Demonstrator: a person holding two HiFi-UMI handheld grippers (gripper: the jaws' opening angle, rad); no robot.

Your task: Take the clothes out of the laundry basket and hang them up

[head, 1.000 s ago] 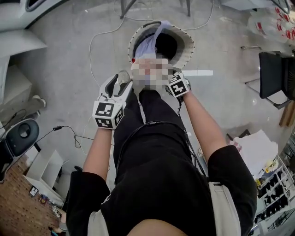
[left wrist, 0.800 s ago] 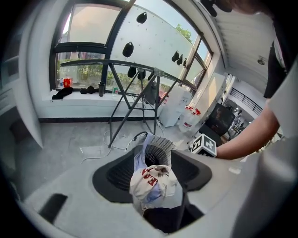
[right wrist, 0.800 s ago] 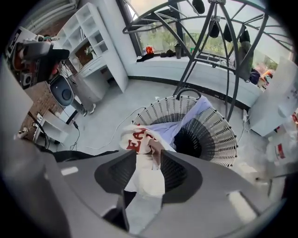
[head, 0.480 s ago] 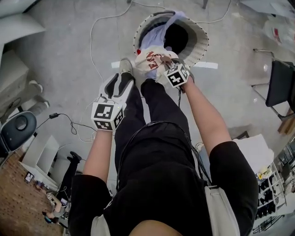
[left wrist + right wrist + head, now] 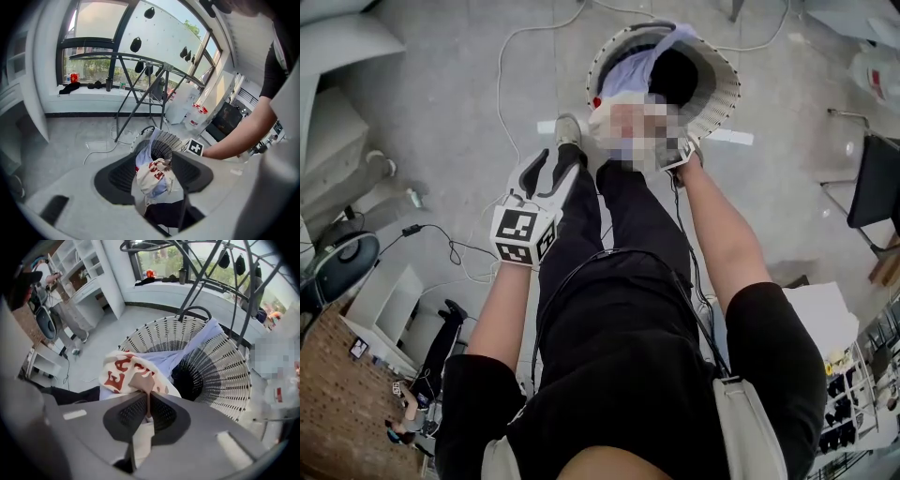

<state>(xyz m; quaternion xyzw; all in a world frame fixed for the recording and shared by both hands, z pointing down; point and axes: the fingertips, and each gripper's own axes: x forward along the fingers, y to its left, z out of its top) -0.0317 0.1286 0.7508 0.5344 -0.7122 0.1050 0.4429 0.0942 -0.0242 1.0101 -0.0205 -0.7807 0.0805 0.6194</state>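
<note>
The cream, red-lettered garment point(image 5: 124, 373) at the near rim of the round white slatted laundry basket point(image 5: 225, 380) is clamped by the right gripper point(image 5: 147, 399), whose jaws have just been closed on it. The left gripper point(image 5: 157, 166) is spread wide and empty.

We barely see right gripper point(image 5: 148, 399) in head view: blurred over, along with cream garment point(image 5: 124, 371). Garment's red print folded, only partly legible. Laundry basket point(image 5: 225, 376) interior dark, deeper contents unclear; near rim hidden behind garment.
</note>
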